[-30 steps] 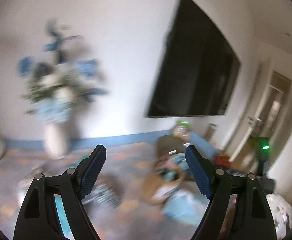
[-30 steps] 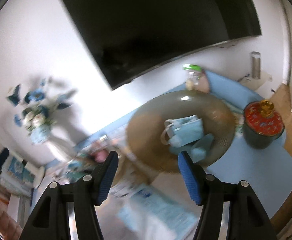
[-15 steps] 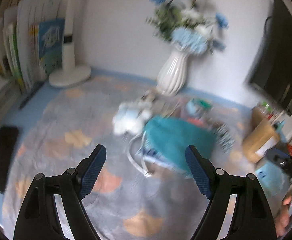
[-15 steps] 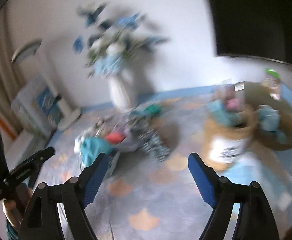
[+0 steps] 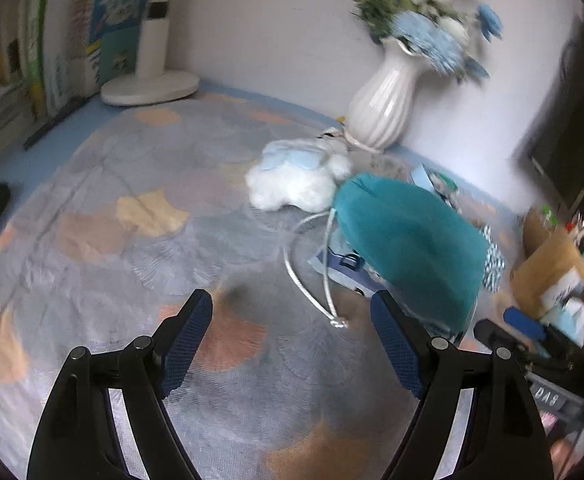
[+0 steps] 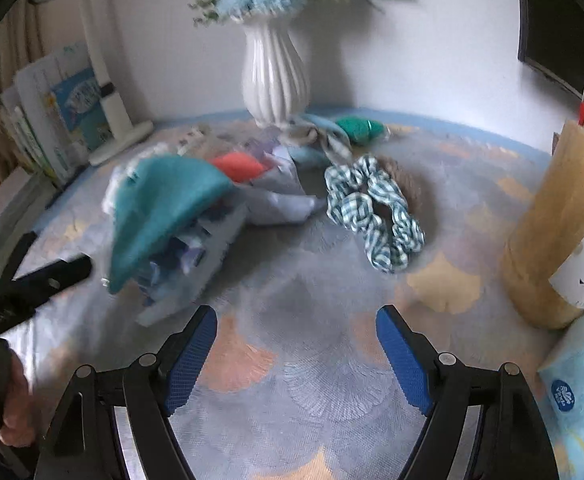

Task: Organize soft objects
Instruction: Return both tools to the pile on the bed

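A pile of soft things lies on a grey patterned rug (image 5: pixel 131 264). A teal cloth (image 5: pixel 404 240) drapes over a pale blue pouch with white cords (image 5: pixel 320 284); a white and blue plush toy (image 5: pixel 292 176) lies behind it. In the right wrist view the same teal cloth (image 6: pixel 159 208) sits left of centre, with a red item (image 6: pixel 237 165), a green and white checked scrunchie (image 6: pixel 376 212) and a green pouch (image 6: pixel 358 129) farther back. My left gripper (image 5: pixel 292 320) hovers open just short of the cords. My right gripper (image 6: pixel 296 336) hovers open over bare rug, nothing between its fingers.
A white ribbed vase (image 6: pixel 275 80) with blue flowers stands at the wall behind the pile. A brown paper bag (image 6: pixel 556 232) stands at right, a blue tissue pack (image 6: pixel 576 392) beside it. A white lamp base (image 5: pixel 149 86) and stacked books (image 5: pixel 31 52) occupy the far left. A dark screen (image 6: pixel 564 20) hangs on the wall.
Both views have swung down from the wall and screen to the rug and the pile. The right gripper's jaws stand wider than one second ago.
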A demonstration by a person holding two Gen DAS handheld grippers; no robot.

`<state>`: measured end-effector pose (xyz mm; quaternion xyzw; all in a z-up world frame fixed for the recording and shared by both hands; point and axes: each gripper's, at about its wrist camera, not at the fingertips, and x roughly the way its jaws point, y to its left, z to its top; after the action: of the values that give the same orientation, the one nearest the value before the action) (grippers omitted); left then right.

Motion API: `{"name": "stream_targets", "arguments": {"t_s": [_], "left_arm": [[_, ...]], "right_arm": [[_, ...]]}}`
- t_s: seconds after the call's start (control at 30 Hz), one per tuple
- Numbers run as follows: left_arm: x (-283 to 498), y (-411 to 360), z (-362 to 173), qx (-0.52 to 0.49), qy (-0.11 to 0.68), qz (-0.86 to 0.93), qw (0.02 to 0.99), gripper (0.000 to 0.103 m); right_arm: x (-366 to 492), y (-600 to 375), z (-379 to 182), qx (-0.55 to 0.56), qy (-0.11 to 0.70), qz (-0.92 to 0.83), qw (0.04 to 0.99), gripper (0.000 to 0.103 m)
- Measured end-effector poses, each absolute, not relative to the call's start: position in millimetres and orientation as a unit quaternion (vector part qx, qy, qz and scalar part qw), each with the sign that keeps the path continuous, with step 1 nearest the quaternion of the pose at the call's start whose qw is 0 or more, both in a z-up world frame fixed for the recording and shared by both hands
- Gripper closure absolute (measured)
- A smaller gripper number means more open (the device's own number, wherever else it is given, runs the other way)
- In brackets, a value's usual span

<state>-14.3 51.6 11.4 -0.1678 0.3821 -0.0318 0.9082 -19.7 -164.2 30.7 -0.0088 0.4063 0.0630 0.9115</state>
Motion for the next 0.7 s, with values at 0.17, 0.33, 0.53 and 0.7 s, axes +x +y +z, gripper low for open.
{"name": "stream_targets", "arguments": {"t_s": [0.17, 0.33, 0.53, 0.7], "left_arm": [[-14, 62, 7, -0.198, 0.384, -0.038, 0.901, 0.023], [-11, 58, 6, -0.186, 0.386, -0.034, 0.903, 0.023], [-10, 55, 6, -0.174, 0.389, -0.030, 0.904, 0.023], [-9, 55, 5, -0.173, 0.390, -0.030, 0.904, 0.023]], "right_arm": [[-24, -158, 32, -0.030, 0.401, 0.061, 0.914, 0.021], [-22, -157, 29, -0.033, 0.411, 0.067, 0.908, 0.019], [-19, -166, 27, -0.006, 0.424, 0.064, 0.904, 0.010], [-17, -171, 25, 0.008, 0.433, 0.063, 0.899, 0.010]]}}
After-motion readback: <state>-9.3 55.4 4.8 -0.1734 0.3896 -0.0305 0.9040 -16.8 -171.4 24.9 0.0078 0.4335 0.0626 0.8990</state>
